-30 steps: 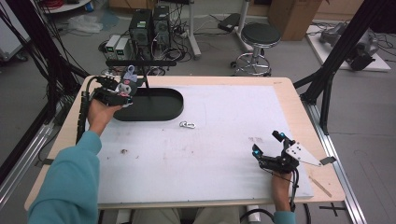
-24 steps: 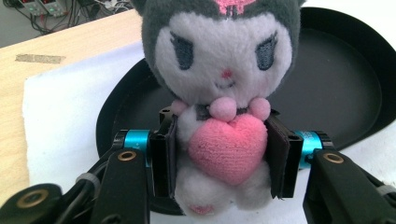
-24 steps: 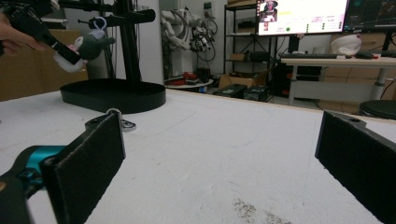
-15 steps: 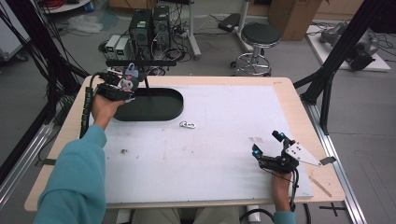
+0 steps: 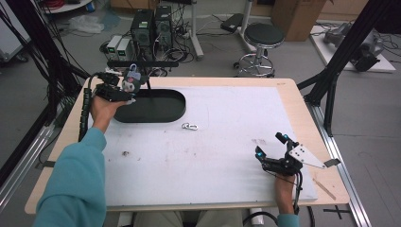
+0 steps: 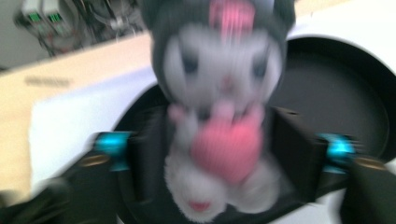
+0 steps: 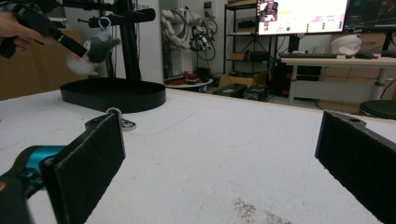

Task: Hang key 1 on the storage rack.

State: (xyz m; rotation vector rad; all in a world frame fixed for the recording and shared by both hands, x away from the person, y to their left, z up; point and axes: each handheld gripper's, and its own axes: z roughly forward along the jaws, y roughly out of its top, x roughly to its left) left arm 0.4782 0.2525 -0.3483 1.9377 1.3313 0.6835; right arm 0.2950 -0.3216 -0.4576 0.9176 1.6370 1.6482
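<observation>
Grey-and-white plush toy [image 6: 219, 107], small, dark hood with pink stripes, pink heart on the belly; clamped at the body between the jaws of the left gripper [image 5: 124, 91] and held in the air over the left end of the tray. Pale ring at the top of its head, seen in the right gripper view [image 7: 95, 46]. No readable writing on it.

Black oval tray [image 5: 156, 111], low-walled, lying at the far left of the white surface [image 5: 213, 156]; a black stand [image 7: 127, 42] with a crossbar rises from it.

Small silver metal clasp [image 5: 189, 126], lying on the white sheet just right of the tray, apart from both grippers.

Right gripper [image 5: 271, 150], black with blue fittings and a grey three-cornered plate, low at the near right of the surface, jaws spread wide with nothing between them, well apart from the toy.

Lit monitor [image 7: 301, 16] in the background of the right gripper view; text too small to read.
</observation>
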